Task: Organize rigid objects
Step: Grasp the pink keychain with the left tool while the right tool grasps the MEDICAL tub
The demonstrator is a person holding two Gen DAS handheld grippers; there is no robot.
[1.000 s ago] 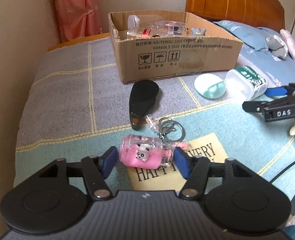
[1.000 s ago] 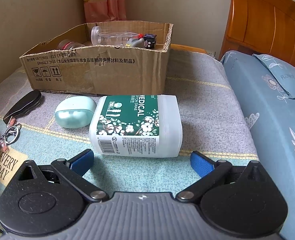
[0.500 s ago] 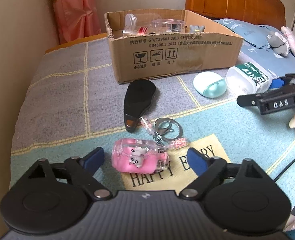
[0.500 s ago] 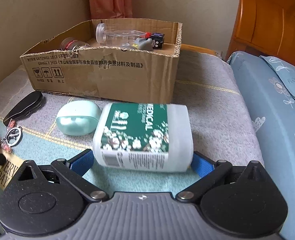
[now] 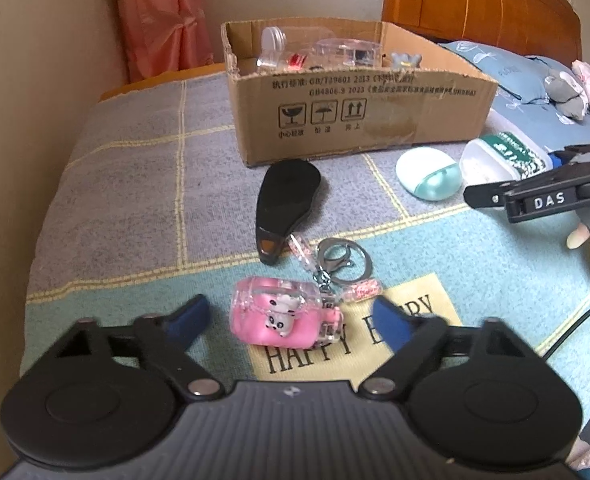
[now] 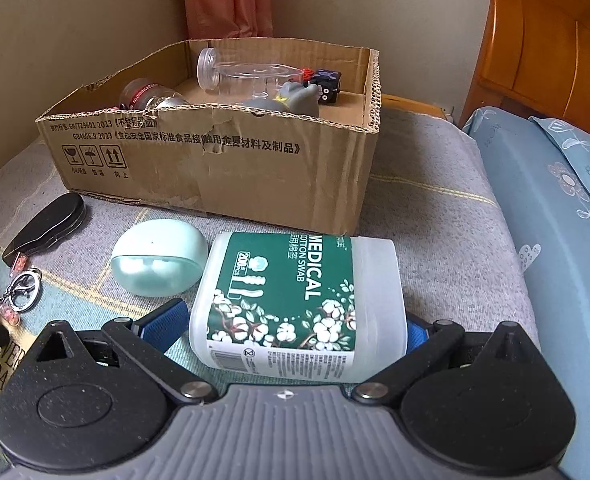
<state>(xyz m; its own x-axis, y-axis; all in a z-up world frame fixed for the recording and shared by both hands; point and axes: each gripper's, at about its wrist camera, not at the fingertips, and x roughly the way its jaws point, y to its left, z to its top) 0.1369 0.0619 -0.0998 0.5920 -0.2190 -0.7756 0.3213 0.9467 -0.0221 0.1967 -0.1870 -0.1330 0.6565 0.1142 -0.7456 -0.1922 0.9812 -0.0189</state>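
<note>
A pink keychain charm (image 5: 283,318) with metal rings lies on the bed between the fingers of my open left gripper (image 5: 291,316), not touched. My right gripper (image 6: 295,326) is shut on a cotton swab box (image 6: 299,304) with a green label, lifted and tilted; it also shows in the left wrist view (image 5: 503,156). A mint oval case (image 6: 159,256) lies left of the box. A black key fob (image 5: 287,200) lies in front of the cardboard box (image 5: 359,116), which holds clear jars and small toys.
The wall runs along the left of the bed. A wooden headboard (image 6: 547,60) and blue pillow (image 6: 567,208) are on the right. A grey plush toy (image 5: 567,92) lies on the pillow. A black cable (image 5: 575,320) trails at the right.
My left gripper opened, let go of the pink charm and drew back. My right gripper moved forward, closed on the cotton swab box and tilted it up.
</note>
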